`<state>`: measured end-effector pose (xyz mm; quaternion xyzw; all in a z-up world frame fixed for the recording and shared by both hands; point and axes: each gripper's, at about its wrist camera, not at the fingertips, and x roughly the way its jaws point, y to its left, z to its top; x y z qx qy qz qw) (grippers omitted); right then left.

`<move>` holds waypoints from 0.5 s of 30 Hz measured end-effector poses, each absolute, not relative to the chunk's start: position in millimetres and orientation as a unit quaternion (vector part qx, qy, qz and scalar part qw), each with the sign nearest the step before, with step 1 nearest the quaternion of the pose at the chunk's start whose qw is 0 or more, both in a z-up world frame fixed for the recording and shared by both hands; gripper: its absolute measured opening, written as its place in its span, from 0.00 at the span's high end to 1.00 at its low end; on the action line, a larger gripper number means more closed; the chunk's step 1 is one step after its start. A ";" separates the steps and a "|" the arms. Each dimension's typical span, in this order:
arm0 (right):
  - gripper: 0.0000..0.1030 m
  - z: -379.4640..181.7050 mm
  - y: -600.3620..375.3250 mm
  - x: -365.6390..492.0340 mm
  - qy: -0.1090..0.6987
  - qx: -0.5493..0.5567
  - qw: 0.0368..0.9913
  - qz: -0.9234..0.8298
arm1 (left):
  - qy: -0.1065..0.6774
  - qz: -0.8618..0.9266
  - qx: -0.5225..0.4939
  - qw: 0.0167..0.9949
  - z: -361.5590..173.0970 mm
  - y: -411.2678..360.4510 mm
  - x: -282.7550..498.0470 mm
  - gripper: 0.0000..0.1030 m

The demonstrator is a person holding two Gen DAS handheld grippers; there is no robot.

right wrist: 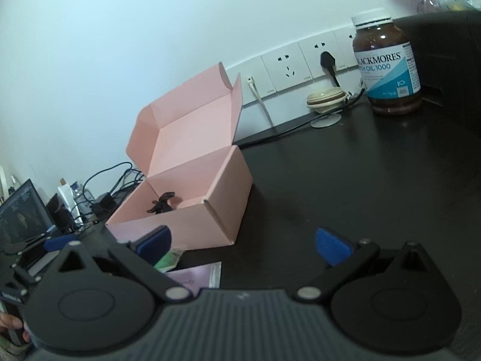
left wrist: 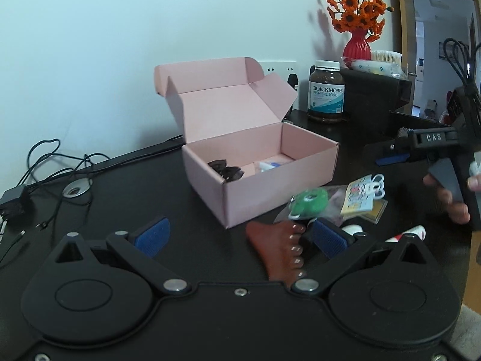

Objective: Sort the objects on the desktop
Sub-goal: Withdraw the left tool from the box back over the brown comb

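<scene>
Nearest, the left gripper (left wrist: pixel 240 237) hangs with jaws spread over a brown foot-shaped wooden scraper (left wrist: pixel 278 251) on the black desk (left wrist: pixel 186 234). Beyond lie a green bagged toy (left wrist: pixel 308 203) and the open pink cardboard box (left wrist: pixel 255 165). Likewise spread, the right gripper (right wrist: pixel 243 245) holds nothing.

Left wrist view: the dark item (left wrist: pixel 226 171) inside the pink box (left wrist: pixel 255 192) is too dark and small to identify; the white-and-blue item (left wrist: pixel 268 165) beside it is half hidden by the box wall. The green object (left wrist: pixel 308 202) is motion-blurred. The red-and-white tube (left wrist: pixel 409 233) is partly covered by the left gripper's (left wrist: pixel 240 237) linkage. The hand (left wrist: pixel 451 198) on the right gripper (left wrist: pixel 387 155) is cut off by the edge. Right wrist view: the booklet (right wrist: pixel 197 276) and green item (right wrist: pixel 168 261) are largely hidden behind the right gripper; the monitor (right wrist: pixel 22 213) is cropped and blurred.
</scene>
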<state>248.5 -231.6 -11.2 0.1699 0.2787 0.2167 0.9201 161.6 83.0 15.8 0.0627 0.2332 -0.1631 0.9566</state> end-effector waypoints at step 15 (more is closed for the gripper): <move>0.01 -13.4 -228.8 251.8 0.289 0.159 0.923 0.197 | 0.188 -0.162 0.036 0.968 12.2 98.1 146.3 0.00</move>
